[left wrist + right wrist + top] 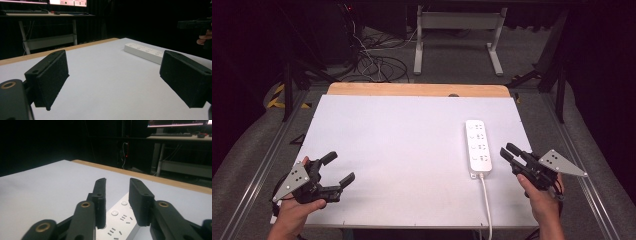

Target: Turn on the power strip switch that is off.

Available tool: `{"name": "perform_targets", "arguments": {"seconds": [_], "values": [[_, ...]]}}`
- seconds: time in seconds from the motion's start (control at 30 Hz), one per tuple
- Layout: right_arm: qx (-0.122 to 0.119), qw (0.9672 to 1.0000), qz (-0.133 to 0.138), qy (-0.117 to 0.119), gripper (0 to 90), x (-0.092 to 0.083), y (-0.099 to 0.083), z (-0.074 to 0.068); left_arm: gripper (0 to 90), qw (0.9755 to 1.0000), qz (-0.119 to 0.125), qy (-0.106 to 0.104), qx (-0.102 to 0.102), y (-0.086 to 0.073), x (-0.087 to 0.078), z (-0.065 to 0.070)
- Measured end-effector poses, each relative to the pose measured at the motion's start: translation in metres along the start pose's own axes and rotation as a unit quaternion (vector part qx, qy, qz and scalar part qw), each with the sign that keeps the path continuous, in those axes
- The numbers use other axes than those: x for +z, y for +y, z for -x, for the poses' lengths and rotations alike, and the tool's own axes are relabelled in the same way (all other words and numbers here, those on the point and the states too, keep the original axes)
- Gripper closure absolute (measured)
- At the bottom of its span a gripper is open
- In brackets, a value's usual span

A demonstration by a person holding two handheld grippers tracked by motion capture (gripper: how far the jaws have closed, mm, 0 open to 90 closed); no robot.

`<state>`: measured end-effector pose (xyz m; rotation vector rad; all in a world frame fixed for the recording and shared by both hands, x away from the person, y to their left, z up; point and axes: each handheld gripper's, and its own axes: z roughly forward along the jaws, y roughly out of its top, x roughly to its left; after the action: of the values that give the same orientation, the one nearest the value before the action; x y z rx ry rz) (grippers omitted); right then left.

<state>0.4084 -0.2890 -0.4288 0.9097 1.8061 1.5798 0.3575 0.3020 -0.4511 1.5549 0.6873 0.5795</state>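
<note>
**While both tongs hover, the power strip lies untouched on the right**

While the person keeps both hands low at the near edge, the white power strip (478,148) lies flat on the right half of the white table (402,150), long axis running near to far. Its cord (486,200) leaves the near end and runs off the near edge.

Right gripper (510,152): just right of the strip's near end, pointing left and far towards it. The 2 jaws stand narrowed, a slim gap between them, nothing in it. In the right gripper view the strip (120,222) sits below and beyond the jaws; contact can't be told from that view, and the high view shows a gap.

Left gripper (339,170): near-left part of the table, well apart from the strip. Jaws spread wide, nothing between them, bare table under them. The left gripper view shows the strip (145,52) far off to the right.

Wooden edge (417,89) runs along the far side of the table.
</note>
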Motion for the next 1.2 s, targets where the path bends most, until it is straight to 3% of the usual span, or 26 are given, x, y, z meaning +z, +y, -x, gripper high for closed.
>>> {"name": "perform_targets", "arguments": {"seconds": [0.23, 0.57, 1.2], "values": [[0.002, 1.0000, -0.004, 0.003, 77.8, 0.000, 0.004, -0.001, 9.1, 1.0000, 0.000, 0.000, 0.001, 0.000, 0.000, 0.000], [0.026, 0.9994, -0.022, 0.008, 90.0, -0.001, 0.009, 0.003, 9.2, 1.0000, -0.002, -0.001, -0.003, -0.001, 0.001, 0.001], [0.005, 0.9983, -0.054, 0.019, 90.0, 0.018, 0.016, -0.005, 9.3, 1.0000, -0.005, -0.002, -0.002, -0.001, 0.002, 0.001]]}}
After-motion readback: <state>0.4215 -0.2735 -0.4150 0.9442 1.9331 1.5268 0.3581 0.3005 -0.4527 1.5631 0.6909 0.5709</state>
